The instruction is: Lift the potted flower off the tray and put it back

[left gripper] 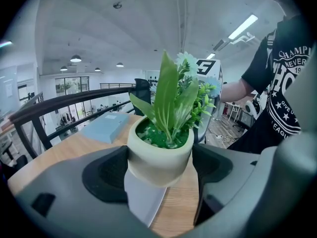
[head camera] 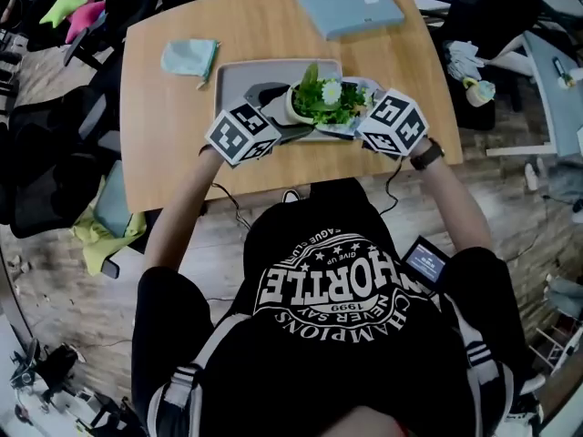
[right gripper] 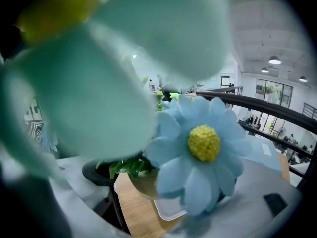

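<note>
The potted flower [head camera: 319, 100] has a cream pot [left gripper: 159, 155], green leaves and pale blue daisies. It hangs above the grey tray [head camera: 239, 76] on the wooden table. My left gripper [head camera: 281, 115] comes in from the left and is shut on the pot, whose sides press against both dark pads [left gripper: 106, 172]. My right gripper [head camera: 353, 122] closes on the plant from the right. In the right gripper view a blue daisy [right gripper: 200, 150] and a blurred petal cover most of the frame. Below them the pot [right gripper: 140, 182] shows between the jaws, above the tray's corner [right gripper: 171, 209].
A folded teal cloth [head camera: 189, 57] lies left of the tray. A light blue flat box [head camera: 351, 5] rests at the table's far edge and also shows as the box [left gripper: 106, 125]. Black chairs and cluttered shelves ring the table. The person's torso is close to the near edge.
</note>
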{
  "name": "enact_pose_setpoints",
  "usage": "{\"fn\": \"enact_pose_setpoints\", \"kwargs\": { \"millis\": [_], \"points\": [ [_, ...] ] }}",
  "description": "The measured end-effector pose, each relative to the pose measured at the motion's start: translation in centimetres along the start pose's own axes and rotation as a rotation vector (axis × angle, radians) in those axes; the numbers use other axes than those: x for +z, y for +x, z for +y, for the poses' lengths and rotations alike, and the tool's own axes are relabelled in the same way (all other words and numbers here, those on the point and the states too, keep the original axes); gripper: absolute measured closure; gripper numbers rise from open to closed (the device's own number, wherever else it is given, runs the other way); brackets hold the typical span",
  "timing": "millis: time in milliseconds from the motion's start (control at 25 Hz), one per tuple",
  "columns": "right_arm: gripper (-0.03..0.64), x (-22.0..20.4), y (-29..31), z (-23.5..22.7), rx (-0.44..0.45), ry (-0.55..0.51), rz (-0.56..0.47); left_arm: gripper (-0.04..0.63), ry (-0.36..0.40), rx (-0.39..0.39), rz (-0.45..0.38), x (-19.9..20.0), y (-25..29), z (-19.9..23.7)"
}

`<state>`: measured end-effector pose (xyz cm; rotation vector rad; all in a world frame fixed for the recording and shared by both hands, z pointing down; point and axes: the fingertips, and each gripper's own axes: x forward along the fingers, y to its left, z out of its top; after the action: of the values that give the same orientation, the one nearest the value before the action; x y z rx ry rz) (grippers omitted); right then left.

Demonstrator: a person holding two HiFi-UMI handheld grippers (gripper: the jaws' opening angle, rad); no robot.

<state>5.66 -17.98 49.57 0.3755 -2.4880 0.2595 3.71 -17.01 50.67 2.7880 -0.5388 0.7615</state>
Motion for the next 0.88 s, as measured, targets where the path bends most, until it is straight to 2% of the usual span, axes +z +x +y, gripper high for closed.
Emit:
{"fn": "enact_pose_setpoints", "kwargs": {
  "millis": [240, 560, 880],
  "points": [
    [0.167, -0.8, 1.4, -0.9, 0.008, 0.017, 0.019, 0.181, 0.011, -0.003, 0.016, -1.1, 0.7, 1.0],
    [0.169, -1.0, 2.5, -2.6, 0.032, 0.057, 0.034, 0.181, -0.018, -0.02, 0.009, -1.4, 1.6, 2.8],
    [0.169, -1.3, 2.7, -5.0, 0.029, 0.042, 0.046, 0.181, -0.024, -0.013, -0.002, -0.9, 3.2, 4.6]
  ]
}}
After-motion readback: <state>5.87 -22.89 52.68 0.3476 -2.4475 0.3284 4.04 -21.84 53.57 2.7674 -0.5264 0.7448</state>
